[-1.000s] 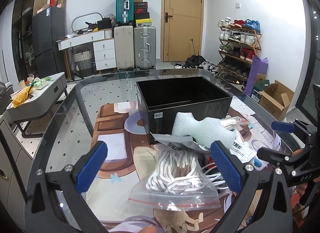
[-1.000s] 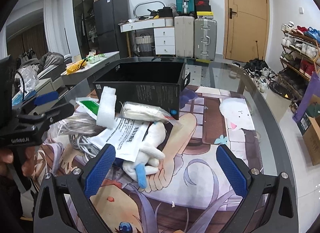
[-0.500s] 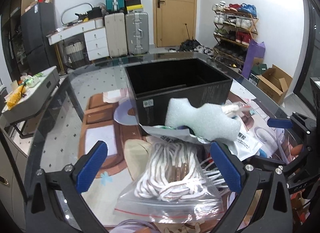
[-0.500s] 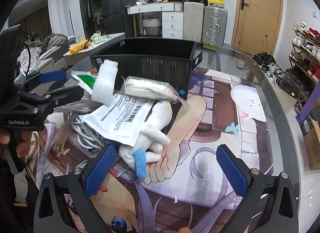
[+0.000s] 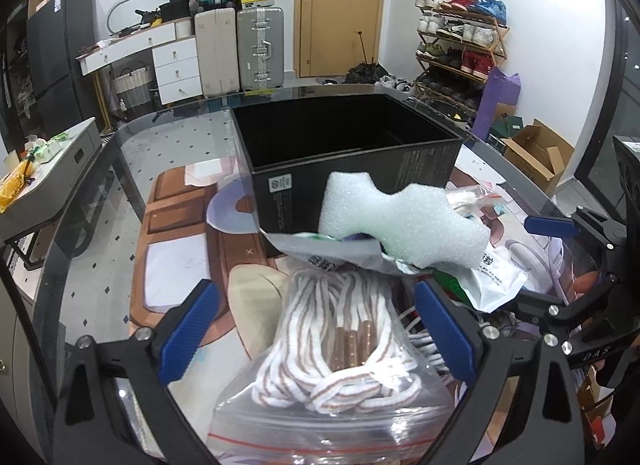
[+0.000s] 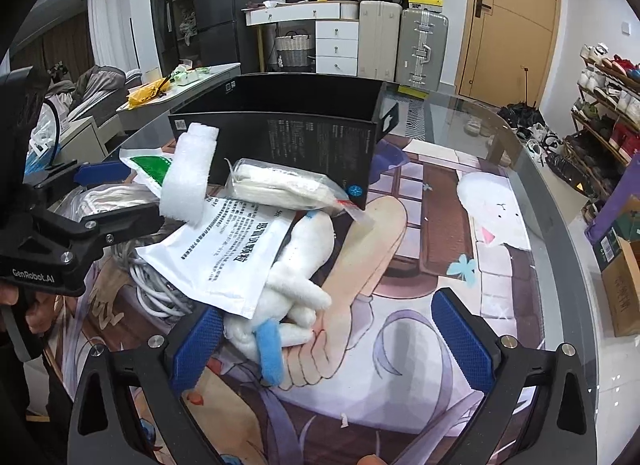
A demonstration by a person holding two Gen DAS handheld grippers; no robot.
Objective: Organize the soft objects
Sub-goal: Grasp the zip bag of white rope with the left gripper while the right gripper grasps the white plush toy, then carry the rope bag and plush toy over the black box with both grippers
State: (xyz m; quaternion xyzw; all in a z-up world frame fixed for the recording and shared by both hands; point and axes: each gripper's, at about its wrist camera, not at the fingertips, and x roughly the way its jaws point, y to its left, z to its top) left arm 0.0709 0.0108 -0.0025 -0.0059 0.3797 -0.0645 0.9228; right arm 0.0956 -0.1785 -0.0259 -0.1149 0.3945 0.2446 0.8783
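Observation:
A clear zip bag of striped white rope lies between the open fingers of my left gripper. A white foam piece rests on a white printed pouch against the open black box. My right gripper is open over a white plush toy with a blue part. The printed pouch, a bag of white cloth, the foam piece and a white cable coil lie beside the black box.
The glass table carries a printed cartoon mat. Suitcases, a drawer unit, a shoe rack and cardboard boxes stand around the room. A low white side table is at left.
Both grippers have moved forward toward the pile. The rope bag now sits between the left fingers, and the plush toy is closer to the right fingers.

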